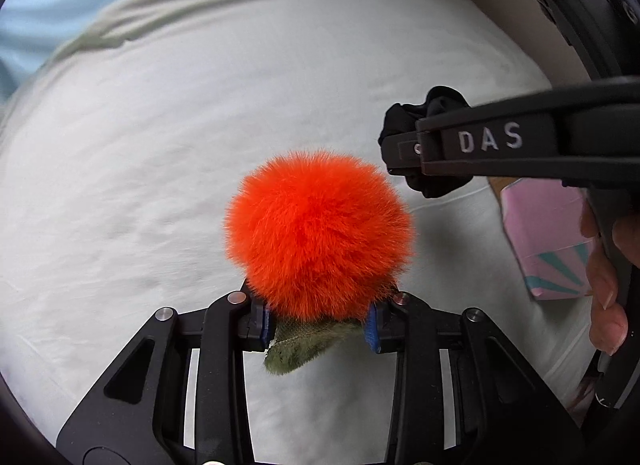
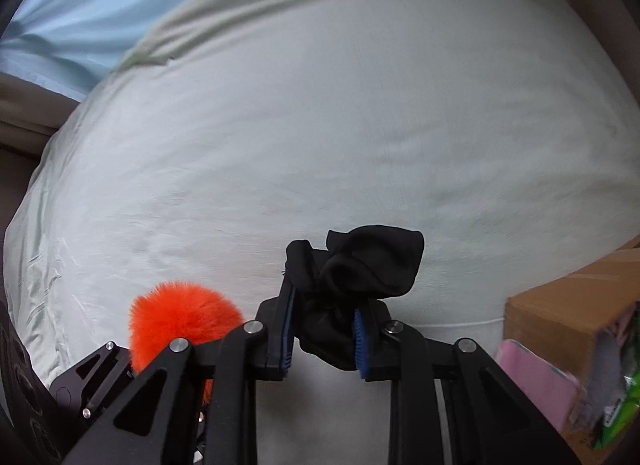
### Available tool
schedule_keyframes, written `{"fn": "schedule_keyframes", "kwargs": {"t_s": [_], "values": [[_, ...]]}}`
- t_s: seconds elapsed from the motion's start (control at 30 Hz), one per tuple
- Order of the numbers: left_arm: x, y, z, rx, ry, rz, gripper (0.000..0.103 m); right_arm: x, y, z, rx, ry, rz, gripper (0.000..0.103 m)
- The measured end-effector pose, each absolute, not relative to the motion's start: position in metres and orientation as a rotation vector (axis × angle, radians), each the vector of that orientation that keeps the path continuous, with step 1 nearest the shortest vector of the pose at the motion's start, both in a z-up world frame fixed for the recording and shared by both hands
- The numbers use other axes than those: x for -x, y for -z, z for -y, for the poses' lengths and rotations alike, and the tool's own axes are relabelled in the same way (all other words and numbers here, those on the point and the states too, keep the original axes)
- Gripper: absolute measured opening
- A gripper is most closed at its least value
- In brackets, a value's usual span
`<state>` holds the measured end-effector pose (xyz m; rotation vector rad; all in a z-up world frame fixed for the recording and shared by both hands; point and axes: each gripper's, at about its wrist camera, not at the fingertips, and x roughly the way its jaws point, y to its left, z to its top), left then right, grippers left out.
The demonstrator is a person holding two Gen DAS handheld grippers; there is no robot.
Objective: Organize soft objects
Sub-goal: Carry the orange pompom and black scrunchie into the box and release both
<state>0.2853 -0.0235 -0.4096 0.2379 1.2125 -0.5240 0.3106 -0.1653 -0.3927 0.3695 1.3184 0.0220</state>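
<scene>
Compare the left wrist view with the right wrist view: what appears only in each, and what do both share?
Only the left wrist view shows the green fabric piece under the pompom and the person's hand. Only the right wrist view shows the cardboard box. Both share the orange pompom in the left gripper, the black cloth in the right gripper, the pink box and the white sheet.

White sheet [image 2: 320, 145] — cardboard box [image 2: 560, 313], pink box [image 1: 548, 233]

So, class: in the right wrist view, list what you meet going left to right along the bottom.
Orange pompom → black cloth held in the right tongs → pink box → cardboard box.
</scene>
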Motion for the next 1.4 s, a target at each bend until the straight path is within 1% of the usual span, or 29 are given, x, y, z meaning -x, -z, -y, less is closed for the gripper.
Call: {"fn": "schedule_keyframes", "kwargs": {"t_s": [0.23, 0.4, 0.53, 0.73, 0.9, 1.1, 1.4], "values": [[-0.266, 0.346, 0.002, -0.204, 0.477, -1.135, 0.03, -0.288, 0.33, 0.15, -0.344, -0.047, -1.234, 0.022], [-0.25, 0.29, -0.015, -0.191, 0.454, -1.085, 0.03, -0.248, 0.279, 0.144, -0.31, -0.068, -1.175, 0.022], [-0.224, 0.244, -0.029, -0.174, 0.44, -1.058, 0.03, -0.225, 0.249, 0.132, -0.285, -0.078, -1.145, 0.022], [-0.192, 0.199, -0.026, -0.162, 0.445, -1.03, 0.03, -0.176, 0.208, 0.128, -0.26, -0.098, -1.11, 0.022], [-0.172, 0.172, -0.005, -0.158, 0.46, -1.015, 0.03, -0.14, 0.178, 0.143, -0.204, -0.104, -1.083, 0.022], [-0.148, 0.148, 0.045, -0.129, 0.455, -0.999, 0.03, -0.11, 0.161, 0.188, -0.193, -0.109, -1.061, 0.022], [-0.145, 0.154, 0.137, -0.087, 0.46, -1.04, 0.03, -0.089, 0.162, 0.29, -0.206, -0.078, -1.072, 0.022]]}}
